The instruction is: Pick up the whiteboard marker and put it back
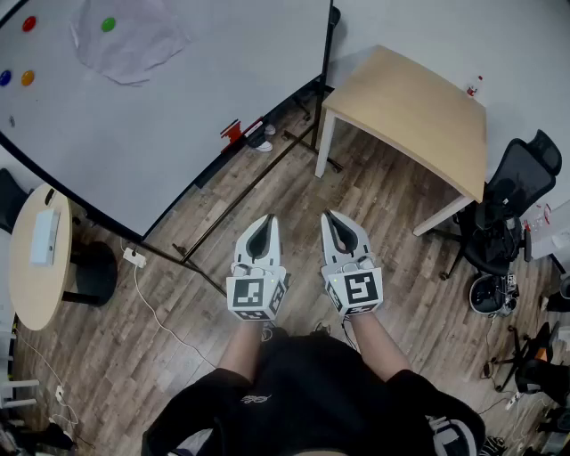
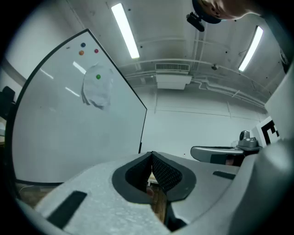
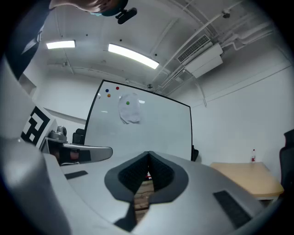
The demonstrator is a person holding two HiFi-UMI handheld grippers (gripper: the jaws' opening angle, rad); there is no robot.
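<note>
Left hand-held gripper [image 1: 266,221] low and just left of centre in the head view, marker cube toward the bottom edge, tips pointing up the frame. In the left gripper view [image 2: 151,155], jaws closed tip against tip, black ribbed pads meeting at the top, nothing clamped, only a sliver of wood floor in the gap below. Right hand-held gripper [image 1: 330,216] just beside it on the right, not touching it, likewise pointing up the frame. In the right gripper view [image 3: 148,155], jaws also shut tip to tip and empty, planks showing through the slot. Both held over bare plank floor [image 1: 267,187], forearms and black clothing at bottom centre. Whiteboard [image 1: 196,98] filling the upper left, slanted across the frame, with a red magnet [image 1: 28,24], a blue magnet [image 1: 4,77] and an orange magnet [image 1: 28,78] near the top left corner, and a green magnet [image 1: 108,25] on a pale crumpled sheet [image 1: 125,49]. Whiteboard marker [image 1: 232,132], a small red thing as far as can be told, at the board's lower right edge, above and left of both grippers and well apart from them. Tan worktop [image 1: 401,98] at upper right, a small red-capped bottle [image 1: 474,86] at its right corner. Black office chair [image 1: 517,191] at the right edge. Round worktop [image 1: 31,285] at the left edge with a flat white box [image 1: 44,236] on it, and a white power strip [image 1: 134,258] on the floor just right of it.
</note>
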